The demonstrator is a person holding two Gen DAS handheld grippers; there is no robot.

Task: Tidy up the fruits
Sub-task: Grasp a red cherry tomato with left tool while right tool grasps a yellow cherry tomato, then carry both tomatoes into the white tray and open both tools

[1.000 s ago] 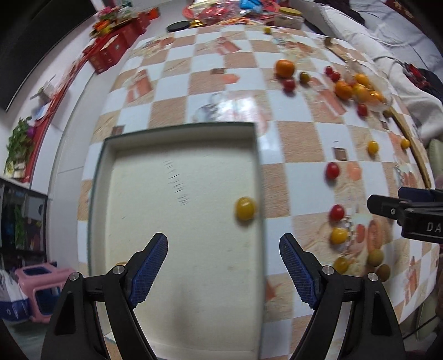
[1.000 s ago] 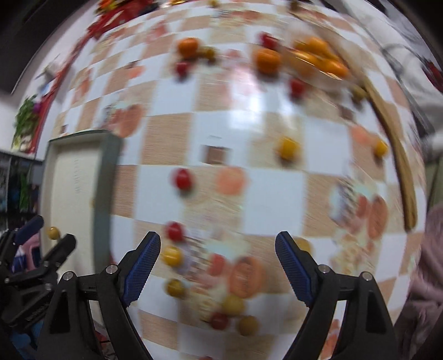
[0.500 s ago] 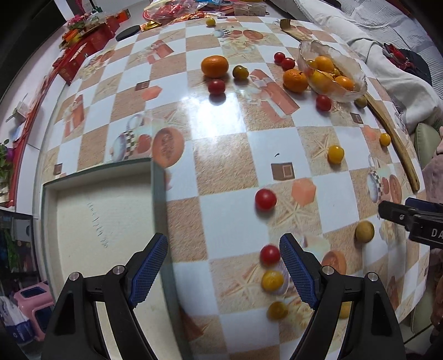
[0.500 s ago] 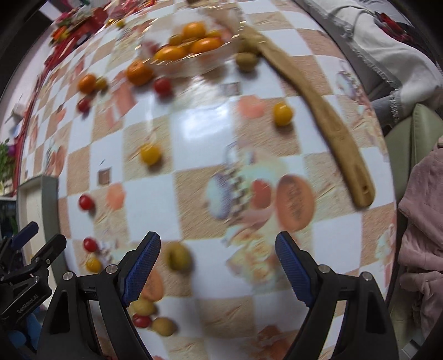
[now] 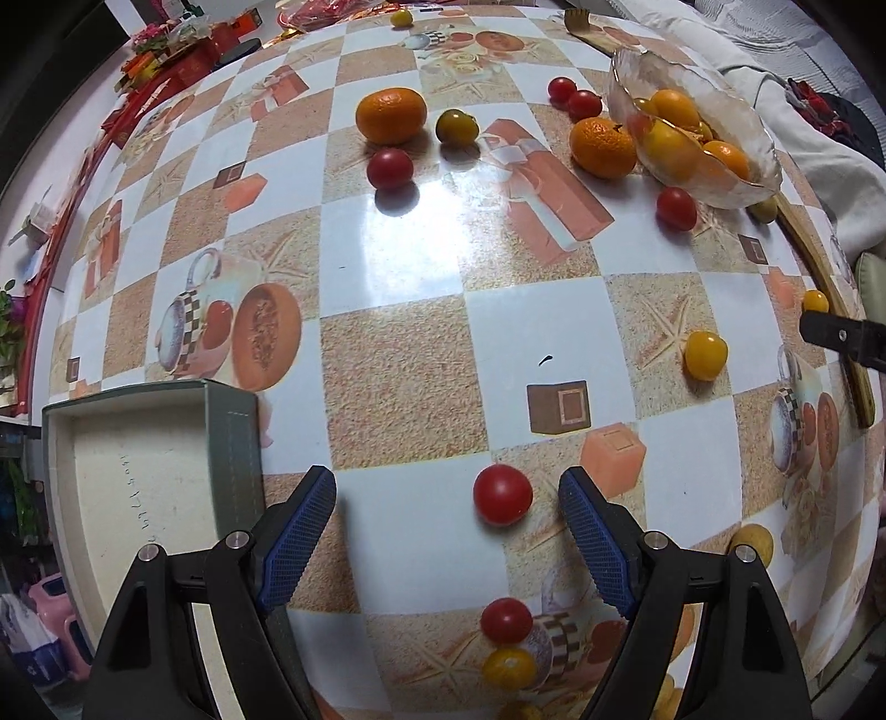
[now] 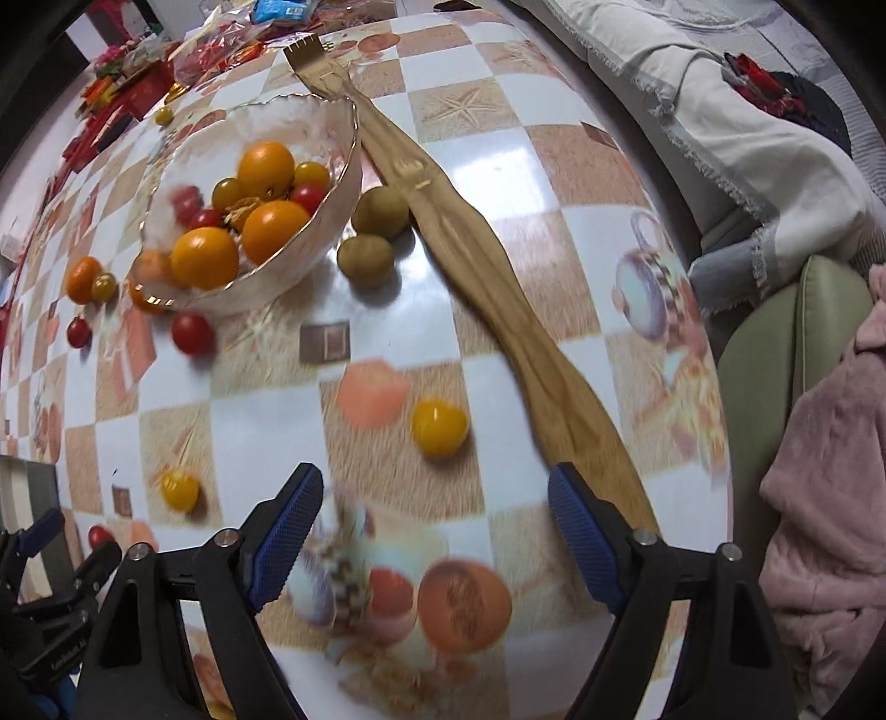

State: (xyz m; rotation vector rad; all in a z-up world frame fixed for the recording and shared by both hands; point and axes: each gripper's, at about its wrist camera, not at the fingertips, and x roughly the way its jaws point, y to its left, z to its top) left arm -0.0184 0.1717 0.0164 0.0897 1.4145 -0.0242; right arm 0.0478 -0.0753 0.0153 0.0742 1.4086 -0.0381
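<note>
My left gripper (image 5: 447, 531) is open and empty, low over the table, with a red cherry tomato (image 5: 502, 494) between its blue fingers, nearer the right one. A grey-green box (image 5: 230, 443) with a pale inside lies at its left. My right gripper (image 6: 434, 531) is open and empty; a yellow tomato (image 6: 439, 426) lies just beyond it. A glass bowl (image 6: 338, 166) of oranges and small tomatoes stands far left in the right wrist view and also shows in the left wrist view (image 5: 758, 144). Loose oranges (image 5: 391, 115) and tomatoes are scattered over the checked tablecloth.
A long wooden back scratcher (image 6: 470, 249) lies diagonally right of the bowl, with two brown-green fruits (image 6: 365, 259) beside it. Red packages (image 5: 183, 50) sit at the table's far edge. A pink cloth (image 6: 825, 498) and a sofa lie off the right edge.
Both grippers have swung away from the box and across the table to the right. The left one now straddles a red tomato; the right one faces the bowl and a yellow tomato.
</note>
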